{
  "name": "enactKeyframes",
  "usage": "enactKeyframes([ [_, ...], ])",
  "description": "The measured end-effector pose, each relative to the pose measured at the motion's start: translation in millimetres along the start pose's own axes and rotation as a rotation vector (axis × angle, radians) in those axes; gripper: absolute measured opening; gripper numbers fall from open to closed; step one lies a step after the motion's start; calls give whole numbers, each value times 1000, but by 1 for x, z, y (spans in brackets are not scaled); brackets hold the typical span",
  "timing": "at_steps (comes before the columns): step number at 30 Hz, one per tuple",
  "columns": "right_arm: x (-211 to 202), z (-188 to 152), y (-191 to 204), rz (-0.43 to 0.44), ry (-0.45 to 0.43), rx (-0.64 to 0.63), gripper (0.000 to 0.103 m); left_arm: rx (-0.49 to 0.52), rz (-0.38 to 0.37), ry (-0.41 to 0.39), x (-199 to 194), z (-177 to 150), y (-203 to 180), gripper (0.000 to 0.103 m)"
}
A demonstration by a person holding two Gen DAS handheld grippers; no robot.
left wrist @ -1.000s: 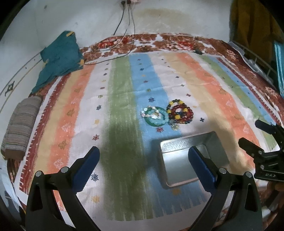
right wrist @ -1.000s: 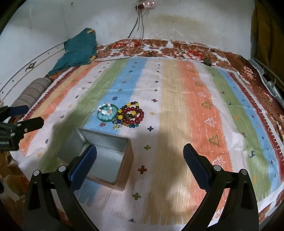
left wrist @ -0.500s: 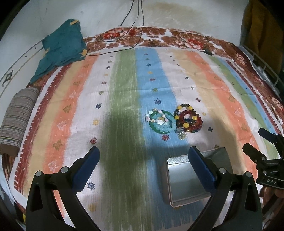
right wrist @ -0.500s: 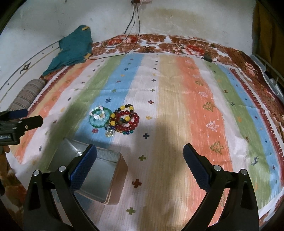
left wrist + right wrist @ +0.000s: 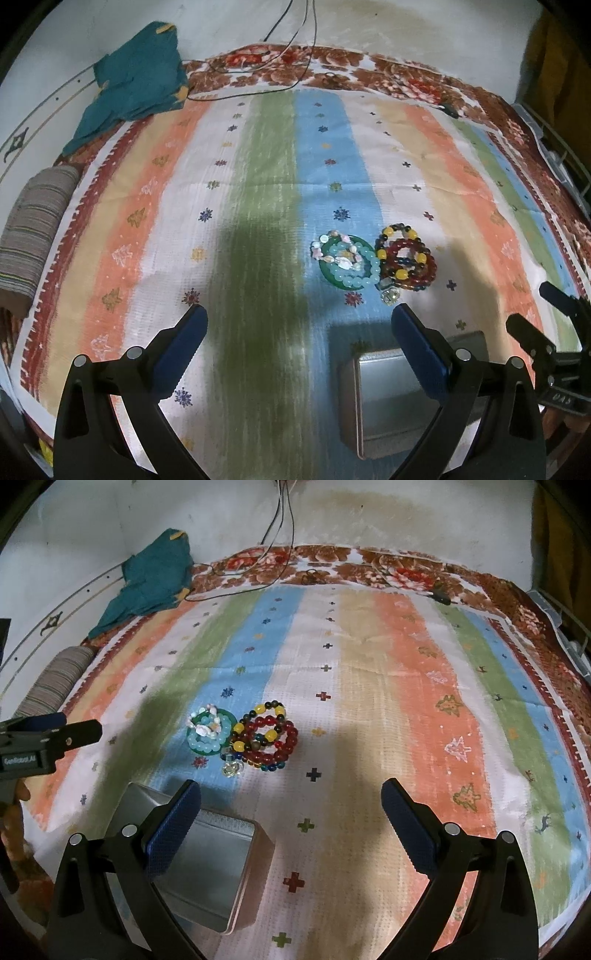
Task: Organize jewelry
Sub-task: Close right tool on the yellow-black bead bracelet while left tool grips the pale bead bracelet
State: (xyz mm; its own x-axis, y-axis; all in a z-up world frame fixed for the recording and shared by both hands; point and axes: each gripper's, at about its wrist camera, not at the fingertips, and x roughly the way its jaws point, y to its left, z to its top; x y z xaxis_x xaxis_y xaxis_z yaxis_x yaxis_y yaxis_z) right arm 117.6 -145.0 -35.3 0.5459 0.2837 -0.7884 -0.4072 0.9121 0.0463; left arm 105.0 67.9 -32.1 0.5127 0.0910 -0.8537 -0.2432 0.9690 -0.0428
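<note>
A pile of jewelry lies on the striped cloth: a green bangle with pale blue and shell beads (image 5: pixel 347 262) (image 5: pixel 208 733), red and yellow bead bracelets (image 5: pixel 406 258) (image 5: pixel 267 738), and a small clear charm (image 5: pixel 389 294) (image 5: pixel 232 769). An open metal tin (image 5: pixel 388 402) (image 5: pixel 207 856) sits nearer than the pile. My left gripper (image 5: pixel 299 354) is open and empty, above the cloth, its right finger over the tin. My right gripper (image 5: pixel 291 827) is open and empty, its left finger over the tin. Each gripper shows at the edge of the other's view (image 5: pixel 546 332) (image 5: pixel 44 738).
A teal cloth (image 5: pixel 133 85) lies at the far left corner by the wall. A rolled striped fabric (image 5: pixel 29 229) lies at the left edge. Cables (image 5: pixel 295 55) hang from the wall onto the floral blanket (image 5: pixel 406 81). A wire rack (image 5: pixel 554 140) stands at the right.
Both grippers have drawn back and risen; the jewelry and tin sit lower and nearer in both views. Both stay open and empty.
</note>
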Motion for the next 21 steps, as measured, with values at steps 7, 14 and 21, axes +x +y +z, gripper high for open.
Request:
enactKeyframes([
  [7,11,6,2,-5,22,6,99,1,14,10,10,7,-1,97],
  [14,23,13,0,-10,45,27,99,-14,16,26,20,13,2,97],
  [21,36,21,-1,-7,61,43,99,-17,10,40,30,17,0,94],
])
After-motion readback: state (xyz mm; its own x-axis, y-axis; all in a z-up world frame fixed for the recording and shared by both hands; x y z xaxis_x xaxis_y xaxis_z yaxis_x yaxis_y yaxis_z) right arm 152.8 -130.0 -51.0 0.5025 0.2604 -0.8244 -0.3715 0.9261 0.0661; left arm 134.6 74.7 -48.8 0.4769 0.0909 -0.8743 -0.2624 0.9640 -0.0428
